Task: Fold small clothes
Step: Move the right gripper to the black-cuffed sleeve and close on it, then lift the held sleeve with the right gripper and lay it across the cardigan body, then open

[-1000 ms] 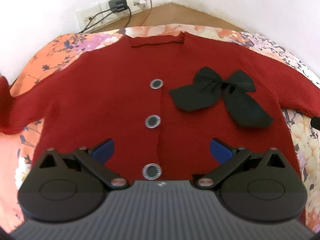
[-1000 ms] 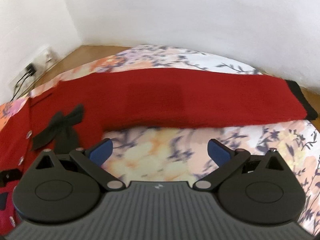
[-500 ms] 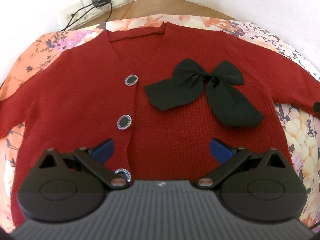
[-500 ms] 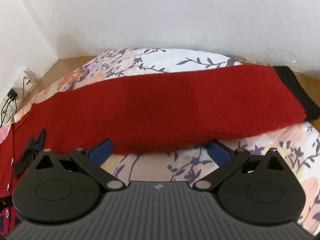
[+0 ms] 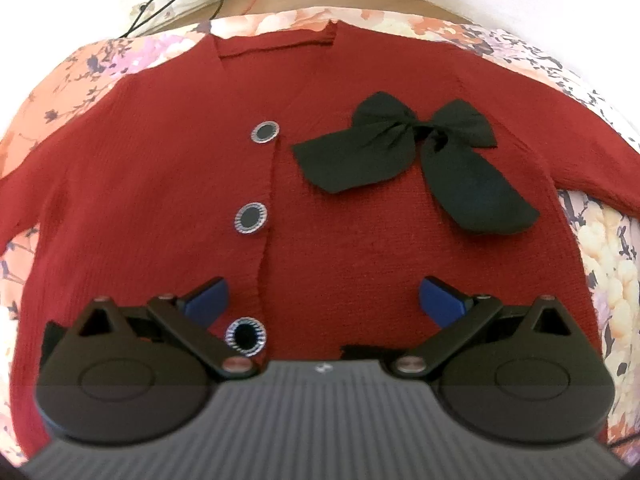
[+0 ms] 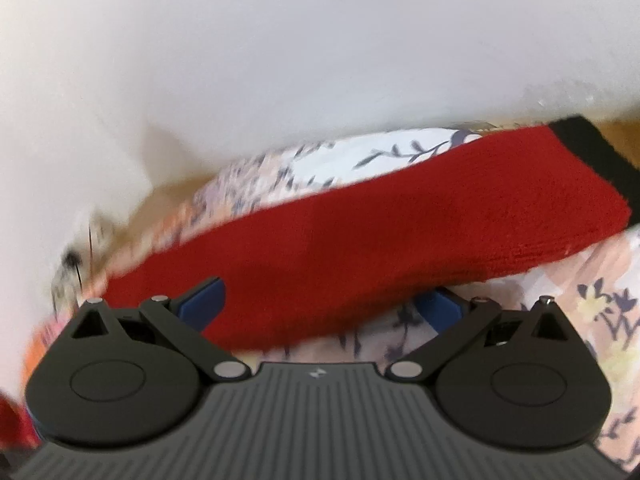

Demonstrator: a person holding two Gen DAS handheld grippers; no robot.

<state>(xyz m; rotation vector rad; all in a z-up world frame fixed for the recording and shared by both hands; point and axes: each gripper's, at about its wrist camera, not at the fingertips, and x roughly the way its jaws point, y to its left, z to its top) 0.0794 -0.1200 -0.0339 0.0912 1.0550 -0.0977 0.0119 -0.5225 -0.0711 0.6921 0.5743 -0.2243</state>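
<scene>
Two hand-held grippers gaping, holding nothing | left hand-held gripper (image 5: 323,300) hovering over cardigan (image 5: 168,184) hem | right hand-held gripper (image 6: 320,300) straddling sleeve (image 6: 400,240) | advice: pinch full sleeve thickness, fold inward flat

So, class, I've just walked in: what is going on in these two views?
A person with two handheld grippers is starting to fold a red cardigan spread flat on a floral sheet. The left gripper hovers open over the buttoned front, below the black bow. The right gripper is open at the edge of the outstretched sleeve. Nothing is folded yet.
</scene>
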